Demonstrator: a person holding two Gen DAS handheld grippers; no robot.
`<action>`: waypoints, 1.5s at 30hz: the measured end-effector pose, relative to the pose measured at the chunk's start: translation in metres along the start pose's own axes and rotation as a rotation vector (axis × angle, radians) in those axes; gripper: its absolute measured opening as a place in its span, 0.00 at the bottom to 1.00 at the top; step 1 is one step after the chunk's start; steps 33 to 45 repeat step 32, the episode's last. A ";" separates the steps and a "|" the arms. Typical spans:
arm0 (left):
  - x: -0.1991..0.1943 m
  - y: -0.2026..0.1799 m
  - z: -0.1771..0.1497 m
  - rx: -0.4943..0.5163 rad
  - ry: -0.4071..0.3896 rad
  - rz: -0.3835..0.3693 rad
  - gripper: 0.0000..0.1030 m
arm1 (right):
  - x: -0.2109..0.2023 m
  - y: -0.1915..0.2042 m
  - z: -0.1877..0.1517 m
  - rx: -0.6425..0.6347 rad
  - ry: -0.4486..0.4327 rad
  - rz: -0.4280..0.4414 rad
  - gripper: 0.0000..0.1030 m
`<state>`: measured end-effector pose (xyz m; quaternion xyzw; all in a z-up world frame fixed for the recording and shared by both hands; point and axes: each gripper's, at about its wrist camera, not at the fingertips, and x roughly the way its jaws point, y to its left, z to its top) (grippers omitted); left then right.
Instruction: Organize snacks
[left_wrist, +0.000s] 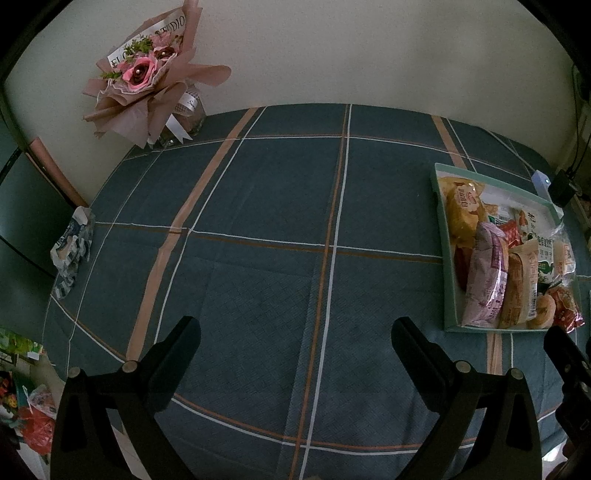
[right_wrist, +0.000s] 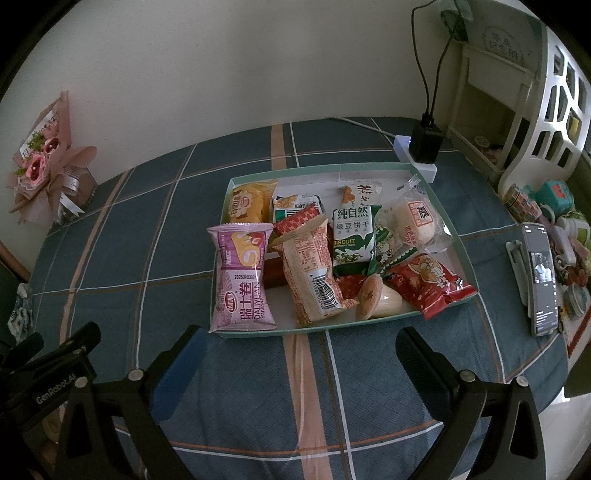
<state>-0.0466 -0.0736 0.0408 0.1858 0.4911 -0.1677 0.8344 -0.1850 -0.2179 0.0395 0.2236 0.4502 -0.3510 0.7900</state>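
Only rightward: phone (right_wrist: 541, 280) beside tray (right_wrist: 458, 236).

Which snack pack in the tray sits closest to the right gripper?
The purple Swiss roll pack, at the tray's near-left corner, overhanging the near rim toward the right gripper. It's the only purple wrapper.

Spread wide and empty above a plaid-covered bench (right_wrist: 155, 236): right hand-held gripper (right_wrist: 299, 347), just short of a tray (right_wrist: 448, 221) heaped with snack packets, pink Swiss roll (right_wrist: 242, 280) overhanging its near rim; phone (right_wrist: 541, 273) at right.
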 end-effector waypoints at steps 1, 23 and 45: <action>0.000 0.000 0.000 0.000 0.000 0.000 1.00 | 0.000 0.000 0.000 0.000 -0.001 0.000 1.00; 0.000 0.001 0.000 0.000 -0.001 -0.001 1.00 | 0.000 -0.001 0.000 0.000 0.000 0.001 1.00; -0.002 0.000 0.001 0.011 -0.017 -0.007 1.00 | 0.000 -0.001 0.000 0.000 -0.001 0.001 1.00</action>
